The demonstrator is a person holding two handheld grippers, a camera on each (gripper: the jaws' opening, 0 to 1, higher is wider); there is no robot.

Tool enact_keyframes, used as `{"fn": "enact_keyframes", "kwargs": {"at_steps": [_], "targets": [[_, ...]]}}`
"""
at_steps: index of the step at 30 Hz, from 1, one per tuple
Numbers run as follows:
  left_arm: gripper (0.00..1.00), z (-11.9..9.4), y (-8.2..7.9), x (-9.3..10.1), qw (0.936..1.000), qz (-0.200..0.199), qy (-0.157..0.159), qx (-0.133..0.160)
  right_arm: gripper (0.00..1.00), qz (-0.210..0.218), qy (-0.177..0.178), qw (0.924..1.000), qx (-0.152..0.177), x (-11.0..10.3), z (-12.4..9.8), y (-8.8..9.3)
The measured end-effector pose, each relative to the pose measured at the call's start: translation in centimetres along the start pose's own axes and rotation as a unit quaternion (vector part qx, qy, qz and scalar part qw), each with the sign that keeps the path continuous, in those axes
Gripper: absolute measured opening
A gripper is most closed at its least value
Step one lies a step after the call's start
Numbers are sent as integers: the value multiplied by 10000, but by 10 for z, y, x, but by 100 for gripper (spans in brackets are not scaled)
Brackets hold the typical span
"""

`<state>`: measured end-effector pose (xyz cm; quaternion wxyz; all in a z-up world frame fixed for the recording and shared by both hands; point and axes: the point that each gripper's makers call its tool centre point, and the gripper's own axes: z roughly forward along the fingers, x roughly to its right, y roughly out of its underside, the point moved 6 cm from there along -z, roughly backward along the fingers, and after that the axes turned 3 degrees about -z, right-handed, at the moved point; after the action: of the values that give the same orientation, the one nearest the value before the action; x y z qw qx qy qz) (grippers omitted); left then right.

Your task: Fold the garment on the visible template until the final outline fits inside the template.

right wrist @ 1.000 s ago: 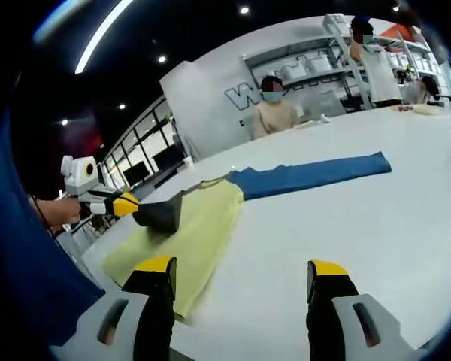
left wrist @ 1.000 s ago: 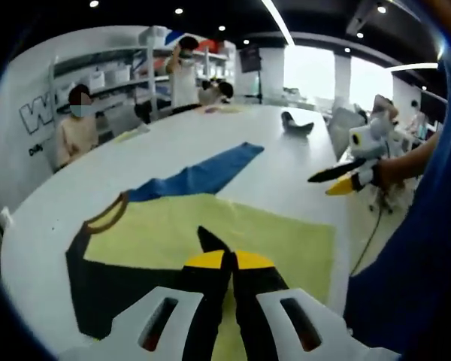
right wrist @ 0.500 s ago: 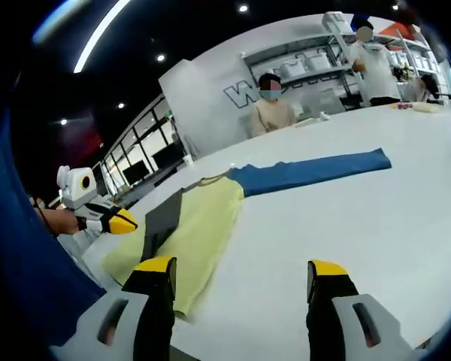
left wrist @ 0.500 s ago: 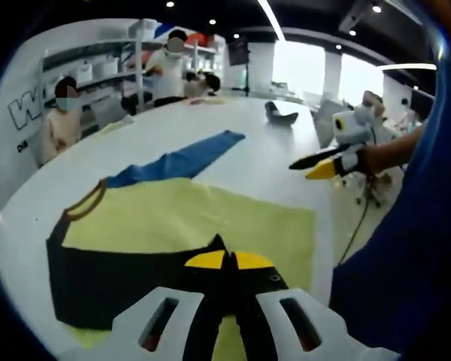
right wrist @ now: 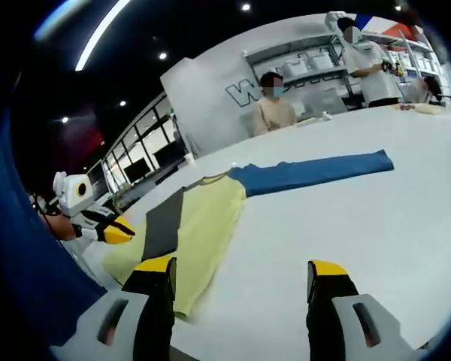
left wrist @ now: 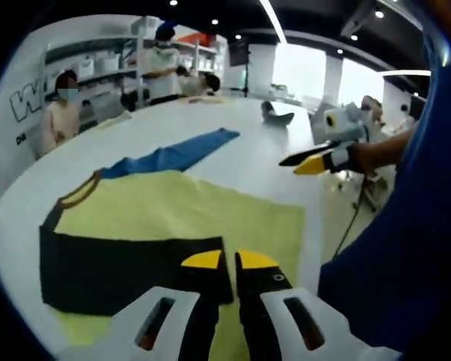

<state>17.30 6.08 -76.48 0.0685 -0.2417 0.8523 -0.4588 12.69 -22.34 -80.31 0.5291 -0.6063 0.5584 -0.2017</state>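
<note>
One fold looks done: the shirt's black flap lies flat across its yellow body on the surface, blue sleeve stretched beyond; more folds remain. My left fingers stand slightly parted, seemingly just off the flap's edge. My right fingers are wide apart, empty.

Left gripper hides garment near edge.
</note>
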Motion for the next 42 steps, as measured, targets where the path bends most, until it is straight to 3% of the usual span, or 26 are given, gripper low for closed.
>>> {"fn": "enact_keyframes", "kwargs": {"at_steps": [11, 20, 25, 35, 40, 42], "targets": [[17, -16, 0, 8, 9995, -235, -165, 164, 71, -50, 56, 10000, 9, 0, 1, -11], [35, -34, 15, 4, 9983, -430, -350, 194, 72, -67, 182, 9998, 98, 14, 3, -24], [53, -47, 25, 2, 9967, -613, -511, 111, 73, -21, 225, 9997, 109, 21, 6, -28], [83, -72, 42, 4, 9927, -759, -934, -108, 73, 0, 483, 9987, 133, 53, 17, -50], [83, -86, 49, -2, 9893, -869, -1168, -136, 71, 31, 731, 9972, 143, 77, 26, -67], [83, -94, 54, -8, 9870, -962, -1280, -130, 70, 261, 891, 9954, 238, 90, 30, -77]]}}
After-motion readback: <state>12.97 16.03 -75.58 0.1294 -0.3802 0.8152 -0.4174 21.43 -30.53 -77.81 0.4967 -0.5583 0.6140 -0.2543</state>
